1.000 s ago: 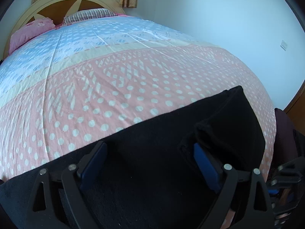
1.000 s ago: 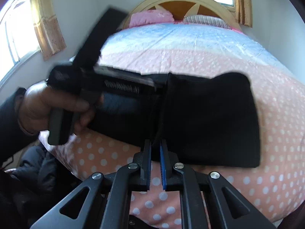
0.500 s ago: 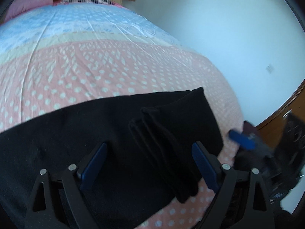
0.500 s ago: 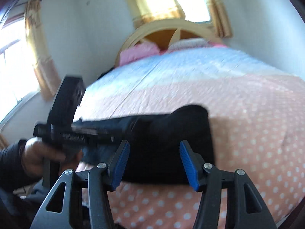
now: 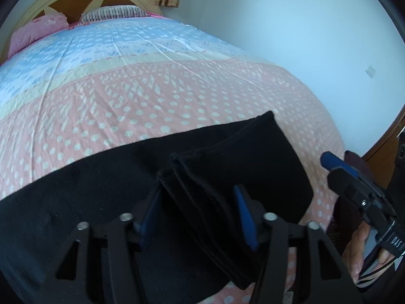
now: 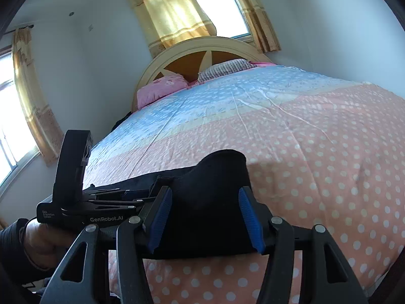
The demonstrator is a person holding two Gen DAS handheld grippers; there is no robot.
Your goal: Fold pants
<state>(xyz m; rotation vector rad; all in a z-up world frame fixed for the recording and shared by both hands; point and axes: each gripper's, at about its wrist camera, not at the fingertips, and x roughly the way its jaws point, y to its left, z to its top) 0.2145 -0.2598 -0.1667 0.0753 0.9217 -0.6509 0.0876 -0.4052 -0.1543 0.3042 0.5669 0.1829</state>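
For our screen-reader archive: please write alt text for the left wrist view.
Black pants lie across a pink polka-dot bedspread, folded layers stacked between the open blue pads of the left hand-held gripper. The right hand-held gripper enters from the right edge.

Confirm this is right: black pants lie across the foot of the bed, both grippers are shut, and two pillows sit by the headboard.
Not quite: both grippers are open. The left gripper straddles the pants' folded edge in the left wrist view; the right gripper gapes around them in the right wrist view. Pants on the bed and two pillows are correct.
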